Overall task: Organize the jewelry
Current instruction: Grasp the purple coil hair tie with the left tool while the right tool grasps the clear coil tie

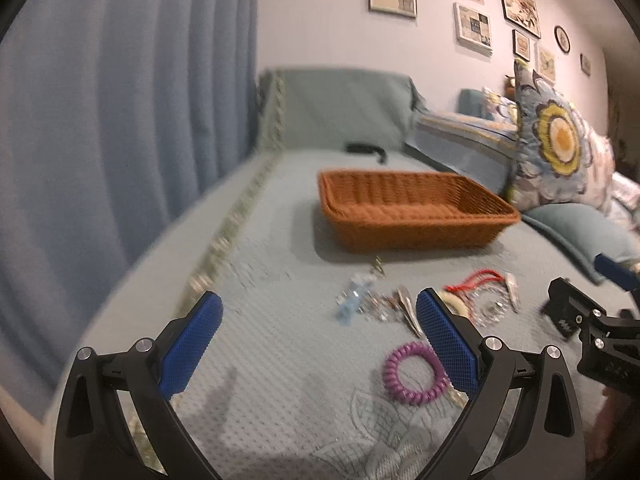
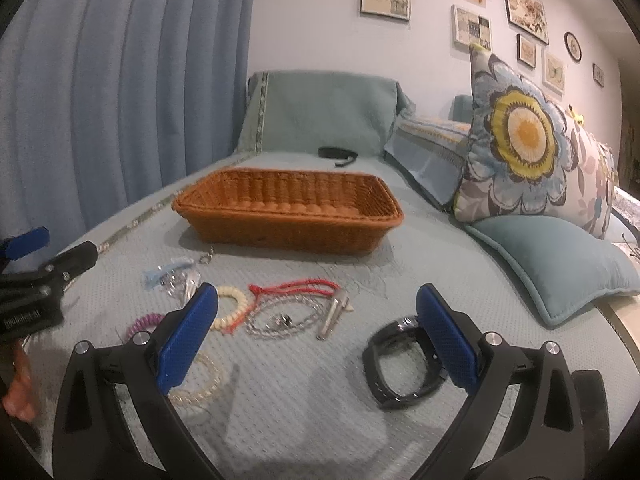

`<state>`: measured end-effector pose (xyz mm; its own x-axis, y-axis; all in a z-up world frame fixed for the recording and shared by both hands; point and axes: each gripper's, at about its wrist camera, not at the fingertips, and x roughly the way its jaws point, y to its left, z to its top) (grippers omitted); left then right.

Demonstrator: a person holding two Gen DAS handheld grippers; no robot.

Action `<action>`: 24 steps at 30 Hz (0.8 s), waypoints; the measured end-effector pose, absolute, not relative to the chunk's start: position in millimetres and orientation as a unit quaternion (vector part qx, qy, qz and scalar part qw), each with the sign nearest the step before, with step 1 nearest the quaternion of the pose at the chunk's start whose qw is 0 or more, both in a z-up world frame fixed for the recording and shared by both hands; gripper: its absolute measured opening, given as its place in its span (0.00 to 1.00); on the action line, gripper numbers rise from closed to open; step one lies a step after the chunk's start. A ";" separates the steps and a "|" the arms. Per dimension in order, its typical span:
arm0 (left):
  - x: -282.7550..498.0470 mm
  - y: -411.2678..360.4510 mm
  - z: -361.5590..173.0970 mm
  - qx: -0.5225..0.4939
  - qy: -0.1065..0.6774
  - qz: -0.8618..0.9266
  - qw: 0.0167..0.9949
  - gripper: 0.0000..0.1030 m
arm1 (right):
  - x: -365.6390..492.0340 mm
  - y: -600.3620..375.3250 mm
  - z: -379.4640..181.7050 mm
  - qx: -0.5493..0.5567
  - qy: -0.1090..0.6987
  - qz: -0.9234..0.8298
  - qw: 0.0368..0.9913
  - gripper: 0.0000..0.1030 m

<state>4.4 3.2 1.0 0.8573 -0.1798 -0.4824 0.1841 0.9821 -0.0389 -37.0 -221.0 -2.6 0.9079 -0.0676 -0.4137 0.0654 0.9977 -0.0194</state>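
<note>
- Picking up the first piece looks like the step in hand; both grippers hang over the bedspread [image 2: 304, 392] w/ jaws wide apart, nothing held.
- Right gripper [image 2: 318, 332]: nearest thing is the black watch [image 2: 400, 364], lying flat just inside its right finger. Best bet, I'd say: shift right a bit so the strap sits between the pads, come down straight, pinch one side of the band, not the face.
- Left gripper [image 1: 320, 340]: purple coil band [image 1: 416, 374] sits near its right finger, touching nothing else — an easy grab. Pinch across the coil; it's springy, may squirm.
- Next out, the tangle: cream bead bracelet [image 2: 230, 308], red cord [image 2: 296, 286], silver chain [image 2: 280, 322], metal clip [image 2: 332, 314], overlapping. Take the clip first, imo; pulling the cord could drag the chain along.
- Further left: pale blue clip pile [image 2: 172, 276], blurry, can't sort pieces.
- Beyond: wicker basket [image 2: 288, 224], upright, well apart from the jewelry. No jewelry seen inside, tho floor mostly hidden by the near wall.
- Far back: black strap [image 2: 338, 154] by the headboard, cushions [image 2: 516, 156] to the right.
</note>
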 end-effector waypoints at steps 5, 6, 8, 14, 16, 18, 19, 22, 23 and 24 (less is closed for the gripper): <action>15.6 4.2 -9.7 0.001 0.297 -0.155 0.942 0.81 | -31.6 -246.6 0.3 0.020 0.253 -0.013 0.967 0.77; 17.4 1.8 -13.8 0.004 0.308 -0.164 0.937 0.77 | -30.2 -250.5 0.1 0.028 0.262 -0.002 0.965 0.71; 21.7 -4.8 -21.7 0.009 0.327 -0.179 0.928 0.68 | -29.3 -252.5 -1.2 0.043 0.277 0.022 0.960 0.67; 31.6 -14.1 -43.1 0.010 0.377 -0.195 0.905 0.48 | -22.4 -211.4 -16.7 0.029 0.336 0.103 0.936 0.44; 32.9 -13.5 -46.8 0.004 0.385 -0.198 0.902 0.46 | -16.2 -197.7 -27.5 0.015 0.357 0.104 0.928 0.35; 33.4 -14.3 -50.7 0.001 0.390 -0.200 0.899 0.42 | -9.5 -188.7 -39.0 0.006 0.376 0.099 0.922 0.32; 33.3 -15.0 -52.3 0.003 0.393 -0.200 0.897 0.41 | -6.7 -187.4 -40.9 0.005 0.382 0.099 0.919 0.32; 32.8 -19.7 -54.3 0.016 0.396 -0.194 0.897 0.41 | -1.1 -181.6 -44.5 0.003 0.392 0.107 0.914 0.32; 32.6 -20.7 -54.2 0.019 0.396 -0.193 0.898 0.41 | -0.1 -178.0 -45.8 -0.003 0.394 0.108 0.913 0.32; 32.8 -21.2 -54.2 0.021 0.396 -0.192 0.898 0.41 | 1.6 -173.6 -47.9 -0.013 0.397 0.106 0.911 0.32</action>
